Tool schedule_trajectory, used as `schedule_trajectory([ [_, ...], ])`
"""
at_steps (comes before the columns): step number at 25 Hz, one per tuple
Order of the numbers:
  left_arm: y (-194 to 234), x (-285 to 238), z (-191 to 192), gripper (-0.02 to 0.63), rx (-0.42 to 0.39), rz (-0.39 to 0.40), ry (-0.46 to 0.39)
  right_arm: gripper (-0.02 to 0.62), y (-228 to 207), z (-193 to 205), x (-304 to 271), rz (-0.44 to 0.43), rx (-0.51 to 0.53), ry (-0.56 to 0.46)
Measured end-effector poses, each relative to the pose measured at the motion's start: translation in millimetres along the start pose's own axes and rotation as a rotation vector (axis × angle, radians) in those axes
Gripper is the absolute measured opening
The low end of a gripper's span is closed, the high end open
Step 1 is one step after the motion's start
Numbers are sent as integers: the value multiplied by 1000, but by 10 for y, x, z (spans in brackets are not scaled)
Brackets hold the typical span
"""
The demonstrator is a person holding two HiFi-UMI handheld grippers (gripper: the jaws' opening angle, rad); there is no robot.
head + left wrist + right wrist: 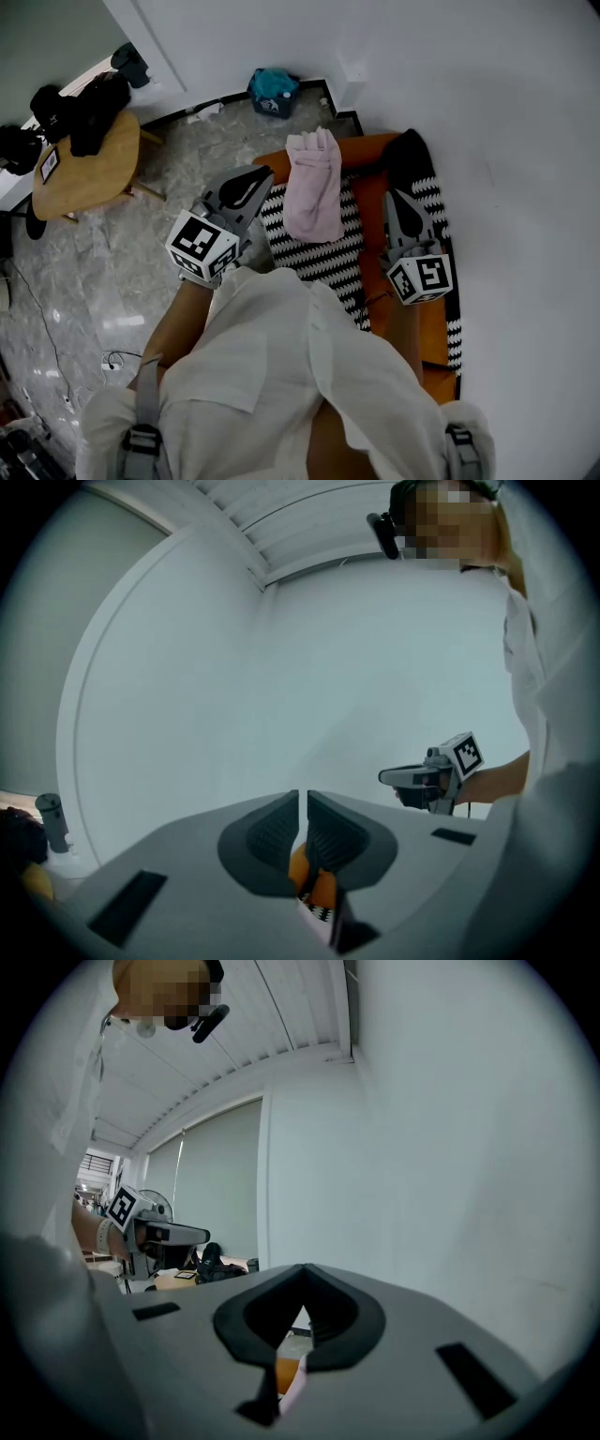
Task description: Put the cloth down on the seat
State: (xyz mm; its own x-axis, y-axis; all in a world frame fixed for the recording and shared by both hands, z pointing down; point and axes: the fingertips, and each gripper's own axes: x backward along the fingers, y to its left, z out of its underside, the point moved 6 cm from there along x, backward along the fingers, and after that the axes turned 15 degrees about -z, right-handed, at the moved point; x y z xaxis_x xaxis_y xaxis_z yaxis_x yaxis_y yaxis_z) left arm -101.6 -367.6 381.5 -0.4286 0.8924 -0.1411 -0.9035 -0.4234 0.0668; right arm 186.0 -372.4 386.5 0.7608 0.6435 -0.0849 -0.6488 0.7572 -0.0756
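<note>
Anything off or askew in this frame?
Only the pink cloth. It lies crumpled, with its top end draped over the seat's orange edge instead of lying flat on the striped cushion. Nothing looks spilled or damaged.

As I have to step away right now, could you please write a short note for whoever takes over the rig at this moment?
Left gripper: fingers shut, holding nothing, just left of the cloth.
Right gripper: fingers shut, empty, over the seat's right side.
Pink cloth: draped over the far edge of the orange seat and down onto its black-and-white striped cover. Neither gripper holds it.
Done: the cloth seems to be set down on the seat.
Left: probably only drawing both grippers back. If it should lie flat, its top end over the edge may need tidying.
</note>
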Motion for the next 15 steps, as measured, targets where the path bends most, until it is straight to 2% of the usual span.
schedule_trajectory([
  [15, -62, 59, 86, 40, 35, -12, 10, 6, 5, 23, 51, -18, 8, 12],
])
